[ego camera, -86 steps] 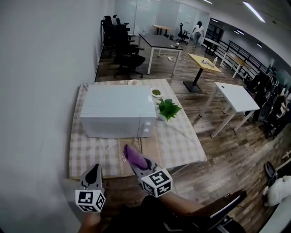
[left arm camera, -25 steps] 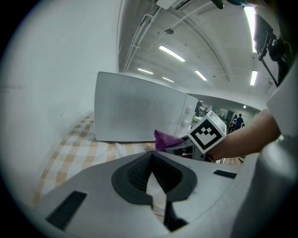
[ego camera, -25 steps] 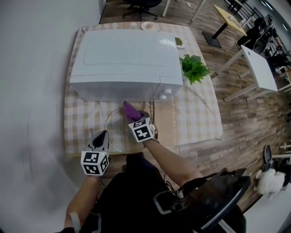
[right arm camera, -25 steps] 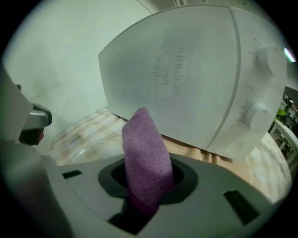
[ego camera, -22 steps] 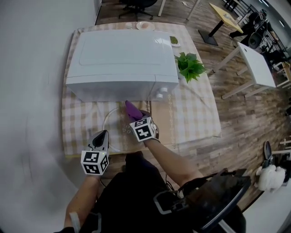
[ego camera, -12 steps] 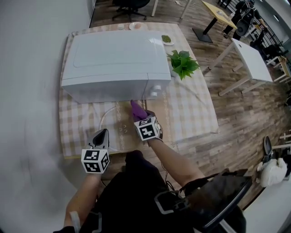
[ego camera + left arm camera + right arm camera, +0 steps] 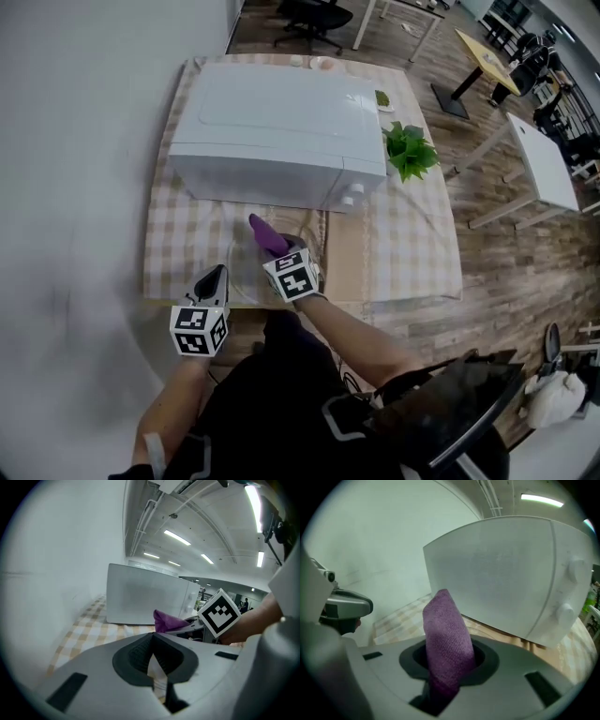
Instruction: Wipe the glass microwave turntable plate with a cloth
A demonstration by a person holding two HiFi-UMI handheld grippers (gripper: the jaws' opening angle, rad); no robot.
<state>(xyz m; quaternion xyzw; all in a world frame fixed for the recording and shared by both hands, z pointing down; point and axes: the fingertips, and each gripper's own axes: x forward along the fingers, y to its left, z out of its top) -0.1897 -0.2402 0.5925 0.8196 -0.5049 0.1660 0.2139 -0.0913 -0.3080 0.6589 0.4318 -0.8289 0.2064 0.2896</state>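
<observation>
The clear glass turntable plate (image 7: pixel 240 272) lies flat on the checked tablecloth in front of the microwave; its outline is faint. My right gripper (image 7: pixel 273 249) hovers over the plate, shut on a purple cloth (image 7: pixel 264 235) that sticks out past the jaws toward the microwave. In the right gripper view the cloth (image 7: pixel 446 632) rises between the jaws of my right gripper (image 7: pixel 446 667). My left gripper (image 7: pixel 216 275) sits at the plate's near left rim with its jaws together; I cannot tell whether it touches the glass. In the left gripper view my left gripper (image 7: pixel 153 662) shows only a thin slit.
A white microwave (image 7: pixel 281 131) with two knobs (image 7: pixel 351 193) fills the back of the table, door closed. A green plant (image 7: pixel 411 150) stands to its right and small dishes (image 7: pixel 323 64) behind. A white wall runs along the left. The table's front edge (image 7: pixel 375 302) is near my body.
My right gripper has carried the purple cloth leftward across the plate, away from the microwave's knobs. The left gripper has stayed at the plate's near left rim.
</observation>
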